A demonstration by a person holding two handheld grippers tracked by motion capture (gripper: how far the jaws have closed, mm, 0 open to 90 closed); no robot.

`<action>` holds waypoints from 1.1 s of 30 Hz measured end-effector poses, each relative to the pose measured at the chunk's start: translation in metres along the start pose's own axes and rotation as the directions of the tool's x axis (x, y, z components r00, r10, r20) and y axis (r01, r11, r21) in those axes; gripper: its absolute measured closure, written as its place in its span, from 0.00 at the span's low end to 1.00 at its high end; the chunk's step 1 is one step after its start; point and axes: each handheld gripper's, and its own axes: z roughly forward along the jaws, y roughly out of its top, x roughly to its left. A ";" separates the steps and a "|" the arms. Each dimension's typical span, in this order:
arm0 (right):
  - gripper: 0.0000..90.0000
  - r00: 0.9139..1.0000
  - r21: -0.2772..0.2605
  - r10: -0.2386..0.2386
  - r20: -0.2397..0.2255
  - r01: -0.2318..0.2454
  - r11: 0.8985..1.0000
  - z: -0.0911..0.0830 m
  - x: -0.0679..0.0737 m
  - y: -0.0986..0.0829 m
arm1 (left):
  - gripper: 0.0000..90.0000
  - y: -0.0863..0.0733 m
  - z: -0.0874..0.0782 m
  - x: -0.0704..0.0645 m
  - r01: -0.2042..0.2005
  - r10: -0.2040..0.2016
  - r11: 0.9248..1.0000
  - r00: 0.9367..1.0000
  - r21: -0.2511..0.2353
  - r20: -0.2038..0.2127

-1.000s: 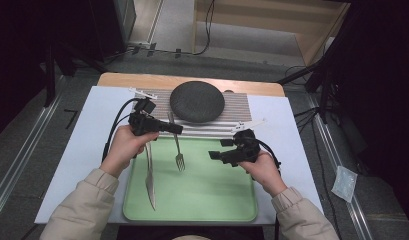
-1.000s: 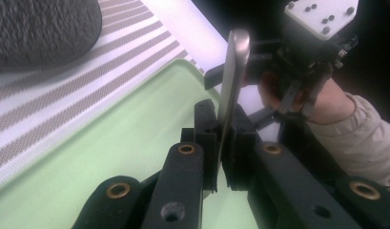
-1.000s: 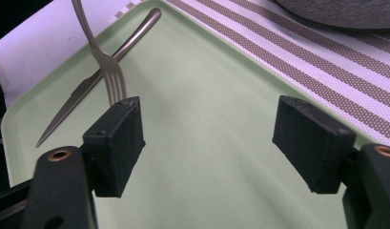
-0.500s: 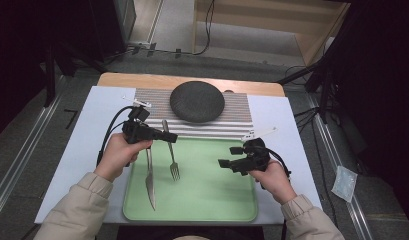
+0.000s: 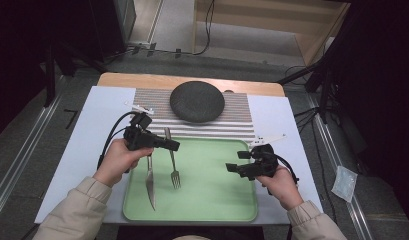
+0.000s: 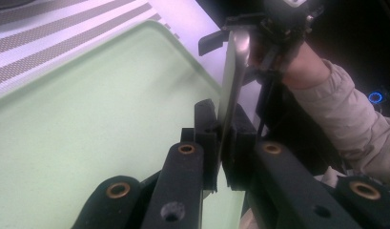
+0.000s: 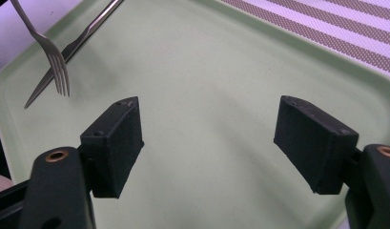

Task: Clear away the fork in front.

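In the high view the left gripper (image 5: 167, 144) sits left of centre, over the upper left part of the green tray (image 5: 212, 205), its jaws pressed together on the handle of a fork (image 5: 172, 162). The fork hangs with its tines down toward the tray surface, and its handle top pokes up past the jaws. The left gripper view shows the same grip from close by: the two black jaws rise from the bottom of the frame and pinch the flat metal handle (image 6: 229, 95) between them, with the tray (image 6: 87, 124) spread across the left of the frame.

A knife (image 5: 150, 181) lies on the tray just left of the fork, its blade tip pointing toward the lower edge of the picture. In the right gripper view the fork (image 7: 49, 47) and knife (image 7: 73, 45) appear at the upper left, the fork's tines hanging above the tray.

The right gripper (image 5: 237, 167) is at the right side of the tray in the high view, well apart from the fork. Its own view shows its jaws spread wide with nothing between them, only bare tray (image 7: 207, 95) below.

Beyond the tray, in the upper middle of the high view, a dark round plate (image 5: 197, 101) rests on a striped placemat (image 5: 242, 117), which lies on the white table cover (image 5: 92, 120). No brand, label or writing can be read on any of these things.
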 end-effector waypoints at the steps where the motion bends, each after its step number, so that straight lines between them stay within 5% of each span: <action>1: 0.25 1.000 0.001 -0.001 0.002 0.001 1.000 -0.001 -0.001 -0.002 | 0.96 -0.001 0.001 0.000 -0.004 0.004 1.000 1.000 -0.005 0.002; 20: 0.25 0.998 -0.018 0.058 0.037 -0.057 0.998 -0.019 -0.004 -0.033 | 0.96 -0.021 0.011 -0.005 -0.031 0.032 0.999 0.999 0.028 -0.021; 27: 0.25 0.997 -0.029 0.065 0.051 -0.063 0.998 -0.019 -0.007 -0.034 | 0.92 -0.024 0.012 0.002 -0.067 0.066 0.998 0.993 -0.005 -0.094; 31: 0.25 0.996 -0.029 0.064 0.056 -0.062 0.998 -0.018 -0.008 -0.034 | 0.88 -0.026 0.014 0.010 -0.105 0.100 0.994 0.982 -0.025 -0.159; 33: 0.25 0.996 -0.029 0.066 0.056 -0.064 0.998 -0.017 -0.008 -0.035 | 0.86 -0.027 0.015 0.016 -0.088 0.081 0.996 0.981 -0.030 -0.177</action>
